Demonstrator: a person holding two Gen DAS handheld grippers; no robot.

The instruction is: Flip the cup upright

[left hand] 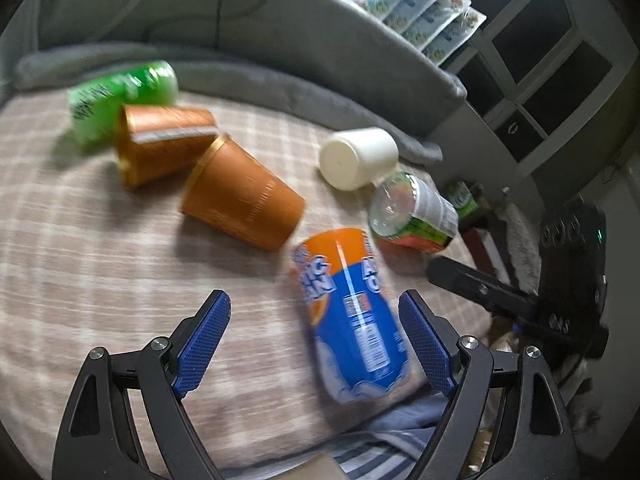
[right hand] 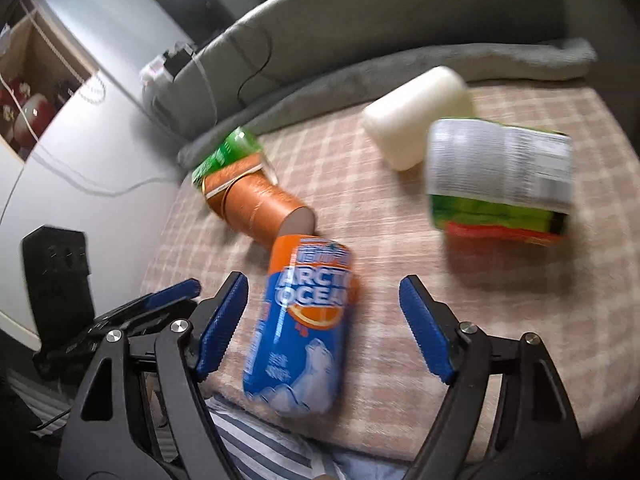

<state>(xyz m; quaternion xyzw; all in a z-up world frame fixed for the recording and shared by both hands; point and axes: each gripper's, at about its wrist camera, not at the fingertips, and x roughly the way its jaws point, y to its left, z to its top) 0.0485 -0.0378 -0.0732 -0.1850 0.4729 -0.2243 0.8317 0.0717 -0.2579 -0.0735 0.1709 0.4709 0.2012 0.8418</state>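
Both the left tool (left hand: pixel 314 344) and right tool (right hand: pixel 322 326) gape wide, holding nothing. The blue-and-orange cup (right hand: pixel 298 328) lies on its side on the checked blanket (right hand: pixel 520 320); beyond, apparently, two brown cups (left hand: pixel 240 196) also lie toppled.

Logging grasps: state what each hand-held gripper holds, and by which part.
Nothing is held. The left hand-held gripper and right hand-held gripper are open around the lying blue-and-orange cup, pads apart from it.
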